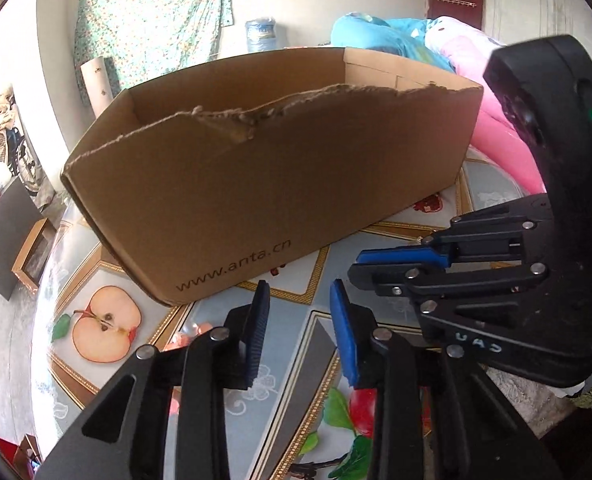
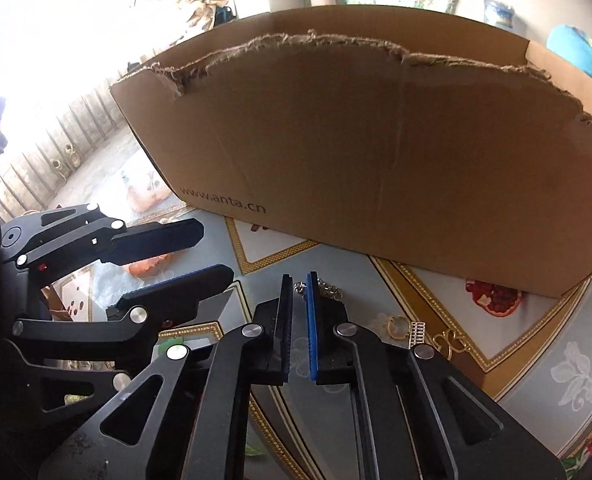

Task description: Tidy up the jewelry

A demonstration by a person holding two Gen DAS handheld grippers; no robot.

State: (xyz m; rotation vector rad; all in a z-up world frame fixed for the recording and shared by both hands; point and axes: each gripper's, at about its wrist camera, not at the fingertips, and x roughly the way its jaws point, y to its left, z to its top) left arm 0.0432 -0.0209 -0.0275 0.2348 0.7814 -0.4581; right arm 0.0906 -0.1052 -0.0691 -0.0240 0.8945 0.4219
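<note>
In the right wrist view my right gripper [image 2: 299,282] points down at the table, its jaws nearly together, pinching a small silver jewelry piece [image 2: 298,288] at the tips. More of that piece [image 2: 331,291] shows just right of the blue pad. A gold ring [image 2: 396,325], a silver rhinestone bar [image 2: 416,334] and gold loops [image 2: 452,342] lie on the cloth to the right. My left gripper [image 1: 300,292] hovers open over the cloth with nothing between its pads, and it also shows at the left as the left gripper [image 2: 212,258]. The right gripper [image 1: 358,268] appears at the right of the left wrist view.
A torn-edged brown cardboard box [image 1: 256,184] marked www.anta.cn stands just behind both grippers, also seen as the box [image 2: 376,152]. The table wears a fruit-patterned cloth [image 1: 104,330]. Pink and blue bedding [image 1: 492,136] lies beyond the box.
</note>
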